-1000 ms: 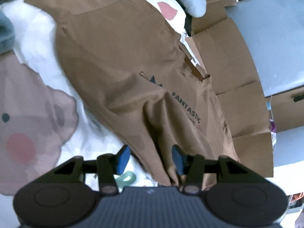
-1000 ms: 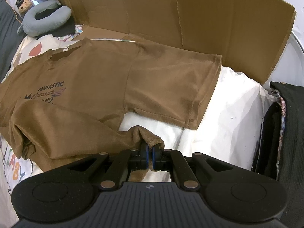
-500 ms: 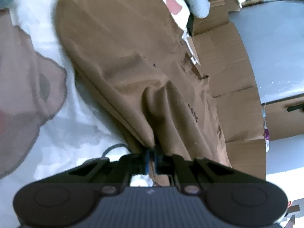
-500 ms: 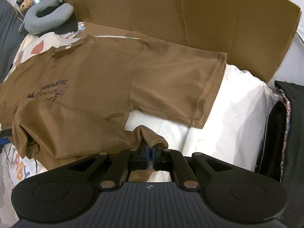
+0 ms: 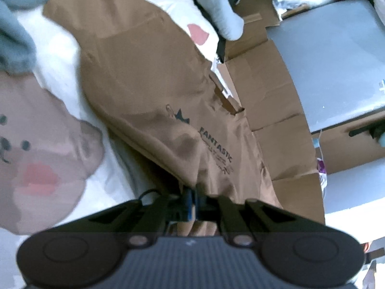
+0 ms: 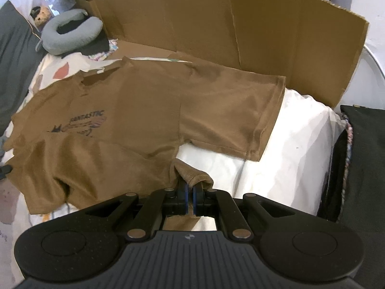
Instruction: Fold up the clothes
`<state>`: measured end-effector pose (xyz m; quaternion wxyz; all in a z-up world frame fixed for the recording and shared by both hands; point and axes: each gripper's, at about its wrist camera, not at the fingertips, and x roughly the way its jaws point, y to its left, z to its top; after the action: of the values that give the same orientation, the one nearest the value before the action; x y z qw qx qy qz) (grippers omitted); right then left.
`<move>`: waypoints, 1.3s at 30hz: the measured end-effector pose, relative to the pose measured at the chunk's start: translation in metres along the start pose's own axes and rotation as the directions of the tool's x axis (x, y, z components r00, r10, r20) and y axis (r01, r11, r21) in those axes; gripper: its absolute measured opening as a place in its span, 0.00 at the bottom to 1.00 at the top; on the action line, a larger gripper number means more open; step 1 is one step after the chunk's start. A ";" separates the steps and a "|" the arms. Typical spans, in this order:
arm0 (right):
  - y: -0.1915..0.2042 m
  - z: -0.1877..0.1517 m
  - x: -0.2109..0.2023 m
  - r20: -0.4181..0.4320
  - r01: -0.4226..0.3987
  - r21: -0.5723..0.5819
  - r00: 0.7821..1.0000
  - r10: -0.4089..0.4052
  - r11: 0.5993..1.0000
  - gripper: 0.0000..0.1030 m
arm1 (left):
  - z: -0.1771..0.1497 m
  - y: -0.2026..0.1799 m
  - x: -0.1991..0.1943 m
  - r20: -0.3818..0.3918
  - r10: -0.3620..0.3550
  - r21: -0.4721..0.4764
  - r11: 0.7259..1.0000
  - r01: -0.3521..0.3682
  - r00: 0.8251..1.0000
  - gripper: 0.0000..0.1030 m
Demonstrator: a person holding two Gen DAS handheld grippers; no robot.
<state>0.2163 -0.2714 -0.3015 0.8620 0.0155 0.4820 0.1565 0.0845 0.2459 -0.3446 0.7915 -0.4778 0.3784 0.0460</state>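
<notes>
A brown T-shirt [image 6: 149,110] with a dark "FANTASTIC" print lies on a white bed sheet [image 6: 284,149], its lower part bunched up and lifted. It also shows in the left wrist view [image 5: 149,77]. My left gripper [image 5: 191,201] is shut on the shirt's hem at one bottom corner. My right gripper [image 6: 190,198] is shut on the hem at the other bottom corner, with a fold of cloth draped over the fingertips. One sleeve [image 6: 240,118] lies flat toward the right.
A flattened cardboard sheet [image 6: 240,31] stands behind the shirt. A grey neck pillow [image 6: 72,33] lies at the back left. Dark clothes [image 6: 361,163] are piled at the right. A pink bear print [image 5: 41,154] marks the sheet, and a grey box [image 5: 332,62] sits beyond the cardboard.
My left gripper was open over the hem, then closed on it and has since pulled the cloth up. My right gripper stays shut on the hem and has lifted a little.
</notes>
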 end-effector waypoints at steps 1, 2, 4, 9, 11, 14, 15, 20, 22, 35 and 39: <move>0.001 -0.001 -0.005 0.002 -0.003 0.003 1.000 0.003 1.000 0.01 | 0.002 -0.001 -0.006 0.001 0.004 0.005 1.000 -0.004 1.000 0.02; 0.002 -0.001 -0.012 0.005 -0.007 0.004 1.000 0.007 1.000 0.01 | 0.005 -0.002 -0.013 0.002 0.010 0.012 1.000 -0.010 1.000 0.02; 0.005 -0.003 -0.025 0.011 -0.014 0.002 1.000 0.014 1.000 0.01 | 0.011 -0.005 -0.027 0.005 0.022 0.033 0.999 -0.022 1.000 0.02; 0.014 -0.006 -0.061 0.021 -0.030 -0.002 0.999 0.030 1.000 0.01 | 0.024 -0.013 -0.062 -0.017 0.047 0.109 0.993 -0.045 0.999 0.02; 0.018 -0.010 -0.076 0.017 -0.042 0.001 0.999 0.042 0.999 0.01 | 0.028 -0.015 -0.076 -0.037 0.060 0.138 0.989 -0.055 0.997 0.02; 0.024 -0.018 -0.098 0.010 -0.062 0.009 0.998 0.061 0.998 0.01 | 0.035 -0.013 -0.102 -0.045 0.093 0.174 0.981 -0.084 0.995 0.02; 0.027 -0.022 -0.105 0.007 -0.069 0.013 0.998 0.069 0.998 0.01 | 0.037 -0.012 -0.110 -0.046 0.104 0.183 0.979 -0.094 0.994 0.02; 0.038 -0.040 -0.135 -0.023 -0.118 0.056 0.993 0.119 0.991 0.01 | 0.051 -0.002 -0.133 -0.063 0.158 0.218 0.966 -0.141 0.985 0.02; 0.044 -0.045 -0.142 -0.036 -0.126 0.064 0.991 0.129 0.990 0.01 | 0.057 0.001 -0.138 -0.073 0.177 0.234 0.960 -0.156 0.981 0.02; 0.054 -0.088 -0.149 -0.119 -0.103 0.157 0.985 0.122 0.982 0.01 | 0.065 0.039 -0.125 -0.142 0.293 0.291 0.925 -0.244 0.945 0.02; 0.043 -0.111 -0.116 -0.188 -0.074 0.182 0.976 0.109 0.980 0.01 | 0.058 0.066 -0.099 -0.169 0.338 0.300 0.912 -0.279 0.926 0.02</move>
<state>0.0558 -0.2776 -0.2573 0.7971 0.0975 0.5756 0.1542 0.0179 0.3565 -0.3138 0.7857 -0.3010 0.5364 0.0664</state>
